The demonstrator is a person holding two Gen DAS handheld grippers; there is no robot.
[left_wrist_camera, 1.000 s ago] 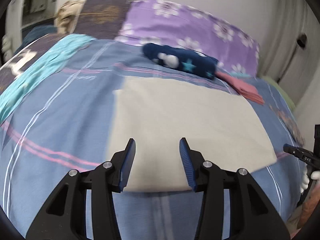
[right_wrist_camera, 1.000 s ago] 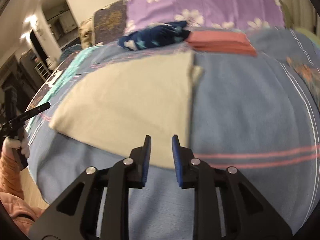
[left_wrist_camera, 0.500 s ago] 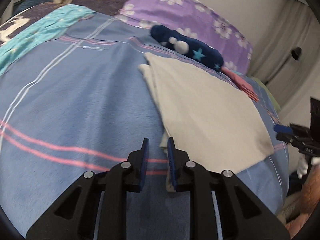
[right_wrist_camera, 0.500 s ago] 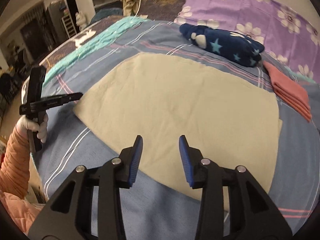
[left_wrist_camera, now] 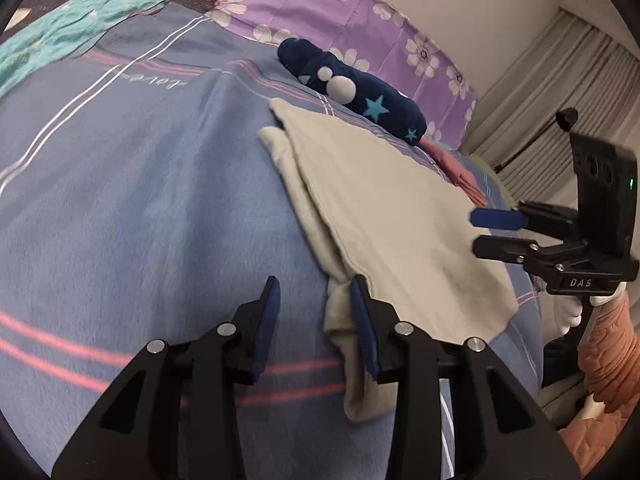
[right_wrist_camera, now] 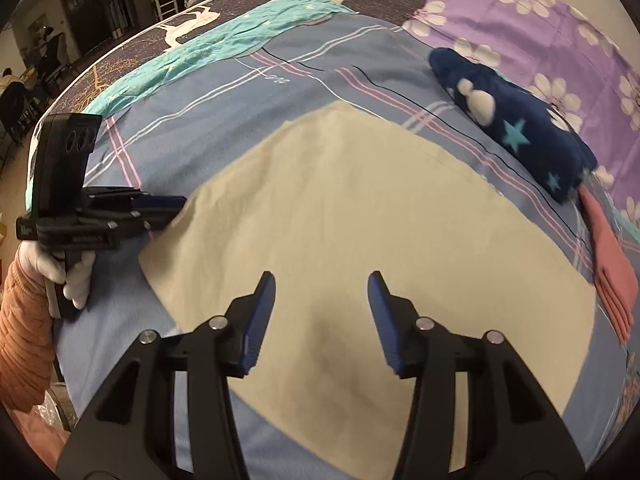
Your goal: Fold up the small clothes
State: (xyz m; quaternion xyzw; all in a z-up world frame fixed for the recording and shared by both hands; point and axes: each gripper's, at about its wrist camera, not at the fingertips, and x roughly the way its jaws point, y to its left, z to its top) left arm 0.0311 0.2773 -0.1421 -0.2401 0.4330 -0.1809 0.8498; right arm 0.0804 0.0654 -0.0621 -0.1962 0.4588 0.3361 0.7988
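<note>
A beige cloth (right_wrist_camera: pixel 360 240), folded flat, lies on the blue striped bed cover (left_wrist_camera: pixel 140 200), near a rolled navy star-print garment (right_wrist_camera: pixel 520 128) and a folded pink garment (right_wrist_camera: pixel 612 276) by the purple flowered pillow (left_wrist_camera: pixel 360 12). The left gripper (left_wrist_camera: pixel 314 300) hangs low at the cloth's corner, its fingers having just been opening and now partly apart with one finger touching the bunched edge, nothing gripped. The right gripper (right_wrist_camera: pixel 322 300) hovers over the cloth's near side, its fingers also just opening, wide and empty.
</note>
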